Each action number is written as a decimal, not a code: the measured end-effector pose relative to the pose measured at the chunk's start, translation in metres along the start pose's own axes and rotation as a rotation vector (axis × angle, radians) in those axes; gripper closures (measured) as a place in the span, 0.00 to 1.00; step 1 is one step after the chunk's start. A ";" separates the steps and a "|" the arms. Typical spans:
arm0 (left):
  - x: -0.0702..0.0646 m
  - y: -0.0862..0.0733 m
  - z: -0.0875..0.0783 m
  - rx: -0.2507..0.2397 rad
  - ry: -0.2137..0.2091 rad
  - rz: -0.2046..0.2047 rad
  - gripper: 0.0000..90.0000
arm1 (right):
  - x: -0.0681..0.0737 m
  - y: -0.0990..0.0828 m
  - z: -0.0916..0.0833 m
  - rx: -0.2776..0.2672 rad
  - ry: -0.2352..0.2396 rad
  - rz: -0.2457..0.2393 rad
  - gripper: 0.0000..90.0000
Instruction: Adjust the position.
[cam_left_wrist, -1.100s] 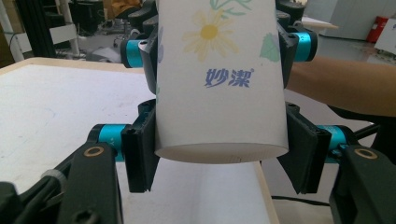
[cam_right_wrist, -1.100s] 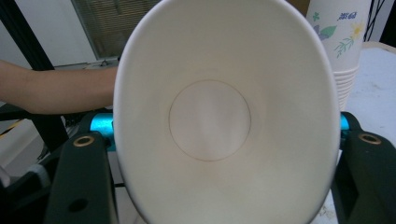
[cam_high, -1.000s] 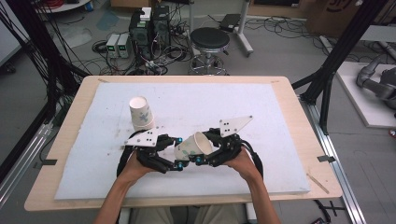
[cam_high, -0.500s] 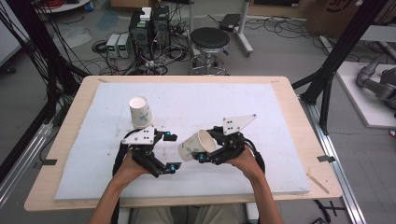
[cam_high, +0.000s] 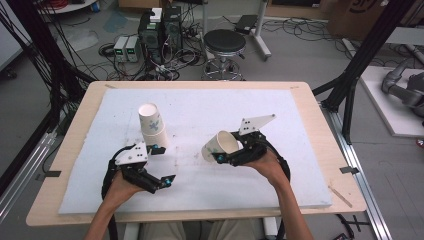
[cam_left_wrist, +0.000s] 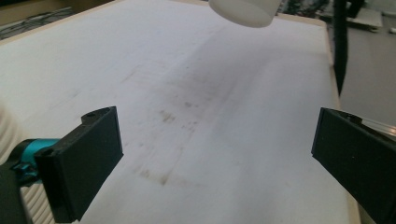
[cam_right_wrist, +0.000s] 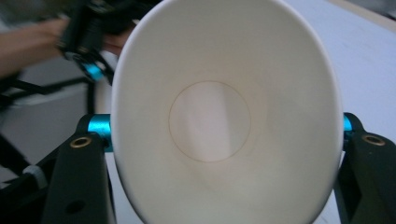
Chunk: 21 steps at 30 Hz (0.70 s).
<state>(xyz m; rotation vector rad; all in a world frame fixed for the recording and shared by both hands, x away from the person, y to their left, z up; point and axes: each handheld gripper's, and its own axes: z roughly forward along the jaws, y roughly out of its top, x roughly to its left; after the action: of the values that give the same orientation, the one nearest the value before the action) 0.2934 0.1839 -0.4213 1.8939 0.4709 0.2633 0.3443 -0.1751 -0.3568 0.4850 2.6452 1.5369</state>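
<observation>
High view had the right claw (cam_high: 218, 156) clamped on a white paper cup (cam_high: 218, 145), lifted off the white foam-covered tabletop (cam_high: 300, 170) and tipped on its side, mouth facing back toward the person. Right gripper view looked straight into that cup (cam_right_wrist: 219, 121): the rim was squeezed into an oval between the jaws, and there was the risk, since a harder pinch could have crumpled the thin wall, or a slack one let the cup roll out. The left claw (cam_high: 161, 165) had just been opening and stood wide with nothing between its jaws, hovering low over bare tabletop just in front of a stack of two white paper cups with a blue flower print (cam_high: 151, 126). A careless swing of that hand could have knocked the stack over. The white ribbed shape at the edge of left gripper view was probably that stack, though it was too cropped to be sure. Both forearms came in from the near edge, hands wrapped round the grips, claws angled inward toward each other.
</observation>
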 end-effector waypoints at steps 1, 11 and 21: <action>0.001 -0.004 -0.003 -0.006 0.021 -0.010 0.02 | -0.002 0.003 0.001 0.071 -0.061 0.013 0.37; 0.006 -0.035 -0.020 -0.021 0.154 -0.066 0.02 | -0.011 0.020 0.009 0.247 -0.233 0.019 0.37; 0.008 -0.041 -0.023 -0.029 0.209 -0.086 0.02 | -0.016 0.030 0.010 0.286 -0.263 0.034 0.37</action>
<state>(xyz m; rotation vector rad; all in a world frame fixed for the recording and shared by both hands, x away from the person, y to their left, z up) 0.2831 0.2194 -0.4519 1.8214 0.6837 0.4117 0.3683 -0.1573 -0.3385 0.6960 2.6642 1.0197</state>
